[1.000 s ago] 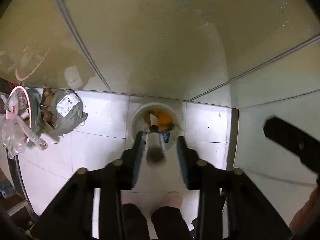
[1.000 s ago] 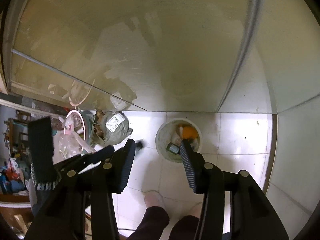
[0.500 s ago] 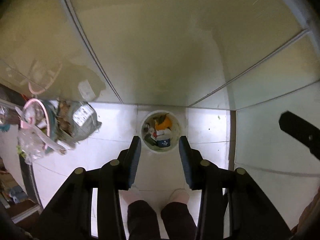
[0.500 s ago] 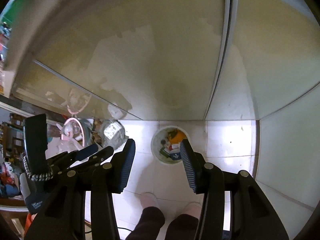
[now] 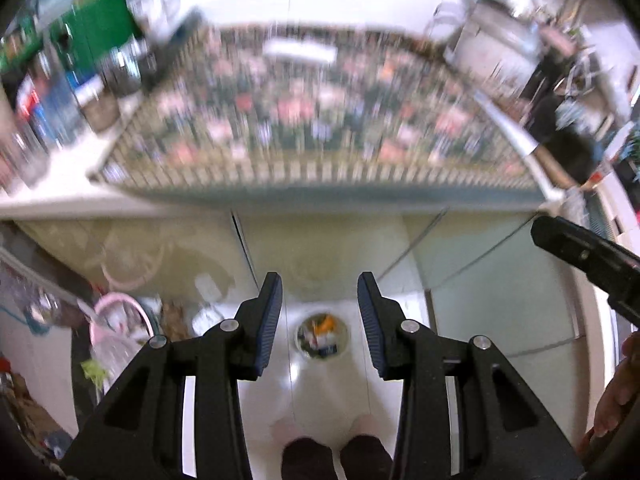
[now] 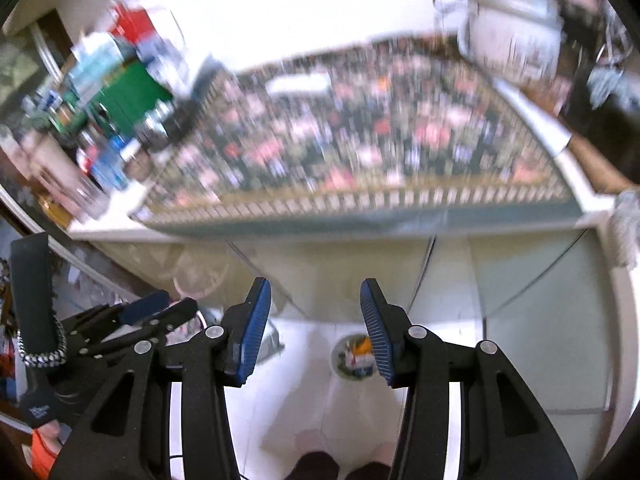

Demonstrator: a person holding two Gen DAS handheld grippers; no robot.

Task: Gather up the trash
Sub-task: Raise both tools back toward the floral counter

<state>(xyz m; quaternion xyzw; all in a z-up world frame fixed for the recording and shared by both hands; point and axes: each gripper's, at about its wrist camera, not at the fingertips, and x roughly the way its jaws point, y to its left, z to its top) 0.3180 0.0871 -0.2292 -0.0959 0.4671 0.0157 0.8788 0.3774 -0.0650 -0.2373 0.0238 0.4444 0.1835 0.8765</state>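
Left gripper (image 5: 320, 292): jaws parted, nothing between pads. Right gripper (image 6: 316, 300): jaws parted, empty. Trash bin (image 5: 322, 339) stood on white tile floor (image 5: 332, 396) below both, holding mixed litter, beside cabinet front (image 5: 328, 248). Floral countertop (image 5: 320, 120) blurred.

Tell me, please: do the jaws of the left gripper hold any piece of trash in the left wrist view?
No. The left gripper has open jaws with nothing between them; only the floor and the trash bin far below show through the gap.

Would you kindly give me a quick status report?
Both grippers, left and right, jaws open, empty. Trash bin on floor, holding rubbish. Nothing in the way.
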